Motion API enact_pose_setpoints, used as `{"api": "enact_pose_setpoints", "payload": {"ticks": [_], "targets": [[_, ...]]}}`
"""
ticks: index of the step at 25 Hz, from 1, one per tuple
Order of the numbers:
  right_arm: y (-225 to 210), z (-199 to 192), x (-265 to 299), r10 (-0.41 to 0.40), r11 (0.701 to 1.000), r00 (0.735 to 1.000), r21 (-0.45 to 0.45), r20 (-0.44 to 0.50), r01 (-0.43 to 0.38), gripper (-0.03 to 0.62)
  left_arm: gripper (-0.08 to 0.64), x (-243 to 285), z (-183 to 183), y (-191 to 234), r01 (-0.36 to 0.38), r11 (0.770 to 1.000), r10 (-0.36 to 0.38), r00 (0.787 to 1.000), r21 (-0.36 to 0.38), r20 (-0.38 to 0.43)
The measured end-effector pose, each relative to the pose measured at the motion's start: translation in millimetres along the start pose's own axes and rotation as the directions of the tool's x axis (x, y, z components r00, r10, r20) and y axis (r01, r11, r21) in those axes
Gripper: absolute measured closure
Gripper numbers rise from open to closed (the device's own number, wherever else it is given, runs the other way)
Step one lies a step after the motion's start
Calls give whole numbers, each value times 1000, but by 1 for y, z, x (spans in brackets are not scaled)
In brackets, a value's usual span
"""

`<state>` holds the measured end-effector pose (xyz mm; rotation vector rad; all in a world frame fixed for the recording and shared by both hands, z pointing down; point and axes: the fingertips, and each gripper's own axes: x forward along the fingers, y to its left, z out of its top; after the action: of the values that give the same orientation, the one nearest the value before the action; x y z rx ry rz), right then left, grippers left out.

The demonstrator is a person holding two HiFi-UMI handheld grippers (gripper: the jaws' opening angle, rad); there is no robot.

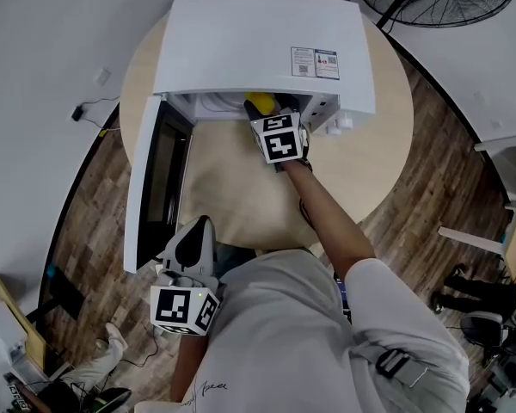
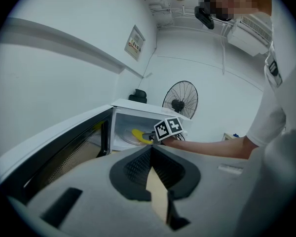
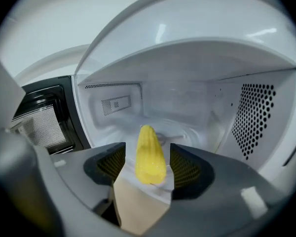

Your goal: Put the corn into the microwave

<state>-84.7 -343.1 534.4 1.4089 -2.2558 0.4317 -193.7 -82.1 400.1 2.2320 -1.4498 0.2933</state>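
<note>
Reaching into the open microwave [image 1: 258,41], the right gripper [image 3: 147,148] has its jaws apart on either side of the corn [image 3: 149,157], with a gap showing at each pad. The corn lies lengthwise on the glass plate [image 3: 187,132], near the front edge of the oven floor. The door [image 1: 150,179] stands swung out to the left. The left gripper [image 2: 151,152] hangs by the near edge of the round table [image 1: 241,196], its jaw tips together with nothing between them.
</note>
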Motion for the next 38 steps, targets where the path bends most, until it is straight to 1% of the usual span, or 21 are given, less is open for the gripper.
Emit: {"api": "enact_pose_setpoints", "payload": {"ticks": [3, 7, 12, 18, 22, 26, 30, 35, 38], "targets": [[-1, 1, -8, -2, 1000, 1000, -2, 7, 2, 311, 565, 0, 0, -4, 3, 1000, -3, 1000, -4, 11], [2, 2, -23, 10, 1000, 1000, 15, 15, -11, 314, 565, -2, -1, -9, 10, 1000, -10, 1000, -10, 20], [5, 3, -40, 27, 999, 999, 42, 25, -28, 330, 565, -1, 2, -16, 23, 1000, -23, 999, 7, 25], [2, 0, -62, 44, 996, 998, 73, 35, -46, 357, 565, 1, 6, -31, 43, 999, -43, 998, 13, 51], [4, 2, -78, 68, 993, 996, 96, 61, -73, 368, 565, 1, 5, -37, 53, 998, -54, 997, 15, 60], [5, 2, -95, 79, 992, 994, 90, 71, -85, 387, 565, 3, 6, -45, 65, 998, -66, 995, 11, 73], [6, 6, -112, 116, 984, 988, 120, 105, -128, 390, 565, 5, 8, -54, 79, 997, -80, 993, 11, 86], [5, 6, -132, 135, 983, 985, 110, 108, -146, 417, 565, 6, 7, -60, 90, 996, -91, 992, 12, 92], [4, 2, -144, 146, 981, 984, 116, 104, -158, 420, 565, 5, 7, -62, 91, 996, -93, 991, 18, 92]]}}
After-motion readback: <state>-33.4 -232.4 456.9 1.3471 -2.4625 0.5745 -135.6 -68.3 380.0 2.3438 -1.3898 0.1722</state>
